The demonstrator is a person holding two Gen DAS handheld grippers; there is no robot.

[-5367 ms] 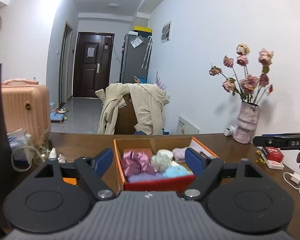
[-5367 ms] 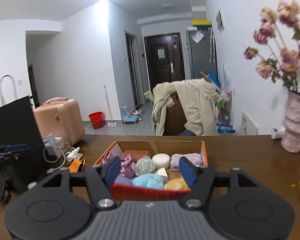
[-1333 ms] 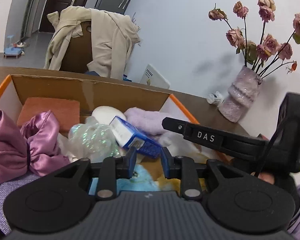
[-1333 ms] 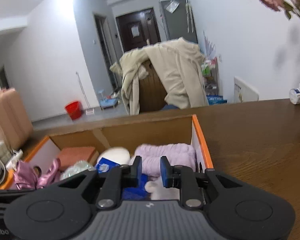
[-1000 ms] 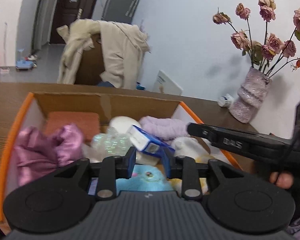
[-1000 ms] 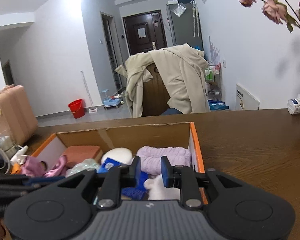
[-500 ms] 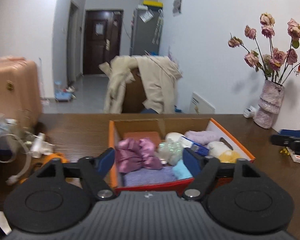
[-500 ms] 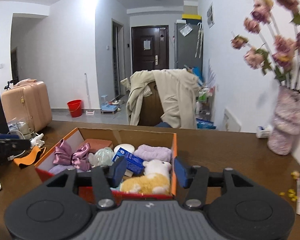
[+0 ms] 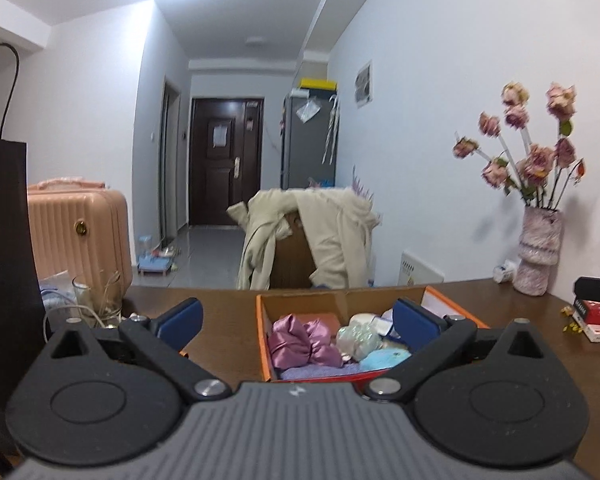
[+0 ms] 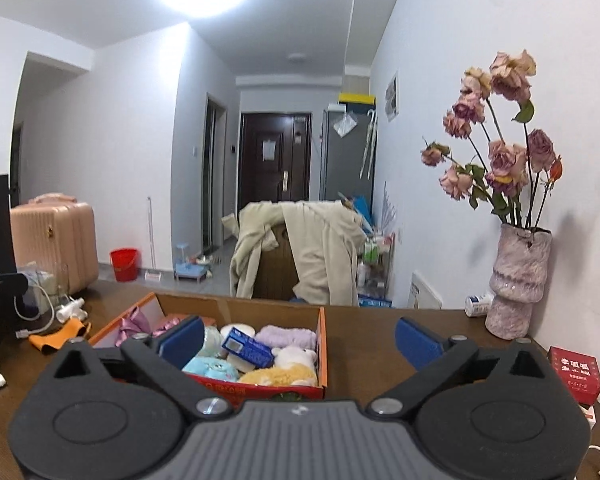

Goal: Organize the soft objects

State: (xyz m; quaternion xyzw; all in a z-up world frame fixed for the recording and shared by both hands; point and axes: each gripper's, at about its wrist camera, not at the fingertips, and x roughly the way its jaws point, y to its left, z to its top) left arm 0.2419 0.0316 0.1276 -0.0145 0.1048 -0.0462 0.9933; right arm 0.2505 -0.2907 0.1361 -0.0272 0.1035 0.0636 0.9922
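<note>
An orange cardboard box sits on the brown table. It holds soft things: a purple satin bow, a lilac towel, a light blue plush, a yellow and white plush, a clear bubble pouch and a blue tissue pack. My left gripper is open and empty, held back above the near edge of the box. My right gripper is open and empty, above the box's right side.
A pink vase of dried roses stands at the back right. A red small box lies at the right. Cables, a glass and an orange cloth lie at the left. A chair with a beige coat stands behind the table.
Both grippers have opened wider and pulled back and up from the box. The blue tissue pack, earlier in my left gripper, lies in the box.
</note>
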